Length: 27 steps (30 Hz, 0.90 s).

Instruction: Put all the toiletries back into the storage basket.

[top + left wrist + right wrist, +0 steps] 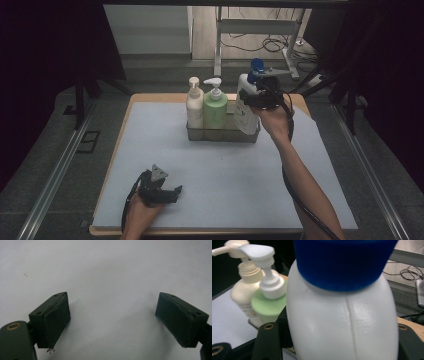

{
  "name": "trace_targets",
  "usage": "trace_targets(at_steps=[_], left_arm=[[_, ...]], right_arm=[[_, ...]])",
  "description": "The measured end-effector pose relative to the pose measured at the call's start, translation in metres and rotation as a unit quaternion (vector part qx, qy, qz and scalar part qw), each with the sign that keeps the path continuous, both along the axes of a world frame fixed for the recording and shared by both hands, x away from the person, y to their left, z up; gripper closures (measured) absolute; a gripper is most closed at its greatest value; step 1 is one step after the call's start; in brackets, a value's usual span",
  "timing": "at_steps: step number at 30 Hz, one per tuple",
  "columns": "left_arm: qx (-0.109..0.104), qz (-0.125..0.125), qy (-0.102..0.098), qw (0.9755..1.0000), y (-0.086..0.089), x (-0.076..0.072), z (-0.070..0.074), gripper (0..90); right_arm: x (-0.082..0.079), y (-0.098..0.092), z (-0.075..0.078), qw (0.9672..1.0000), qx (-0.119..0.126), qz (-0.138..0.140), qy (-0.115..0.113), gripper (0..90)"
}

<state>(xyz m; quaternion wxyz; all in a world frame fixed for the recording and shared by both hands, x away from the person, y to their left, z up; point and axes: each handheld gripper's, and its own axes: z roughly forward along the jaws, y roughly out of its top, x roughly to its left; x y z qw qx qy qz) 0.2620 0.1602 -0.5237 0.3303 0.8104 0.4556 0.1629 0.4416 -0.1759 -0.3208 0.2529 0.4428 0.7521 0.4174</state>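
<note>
Now my right arm reaches far over the basket [222,135], its gripper [256,97] squeezing a white bottle [245,85] with a blue cap [257,64]; my left gripper [172,192] rests wide open, holding nothing

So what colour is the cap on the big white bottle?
Blue. The cap shows best in the right gripper view.

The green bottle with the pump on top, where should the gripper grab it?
Grab the green bottle by its neck, under the white pump head, coming down from above. The cream bottle stands tight on one side, the white bottle on the other, and the basket wall hides its lower body.
</note>
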Motion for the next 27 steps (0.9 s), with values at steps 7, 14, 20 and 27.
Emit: trace_targets(at_steps=[7, 14, 20, 27], left_arm=[[0.000, 0.000, 0.000, 1.0000, 0.000, 0.000, 0.000, 12.1], [0.000, 0.000, 0.000, 1.0000, 0.000, 0.000, 0.000, 12.1], [0.000, 0.000, 0.000, 1.0000, 0.000, 0.000, 0.000, 12.1], [0.000, 0.000, 0.000, 1.0000, 0.000, 0.000, 0.000, 12.1]], right_arm=[[0.013, 0.001, -0.001, 0.9999, -0.003, -0.013, -0.003, 40.3], [0.021, 0.004, -0.002, 0.9997, -0.007, -0.022, -0.008, 40.3], [0.025, 0.008, -0.010, 0.9997, -0.004, -0.023, -0.010, 40.2], [0.027, 0.011, -0.022, 0.9998, -0.008, -0.021, 0.000, 40.2]])
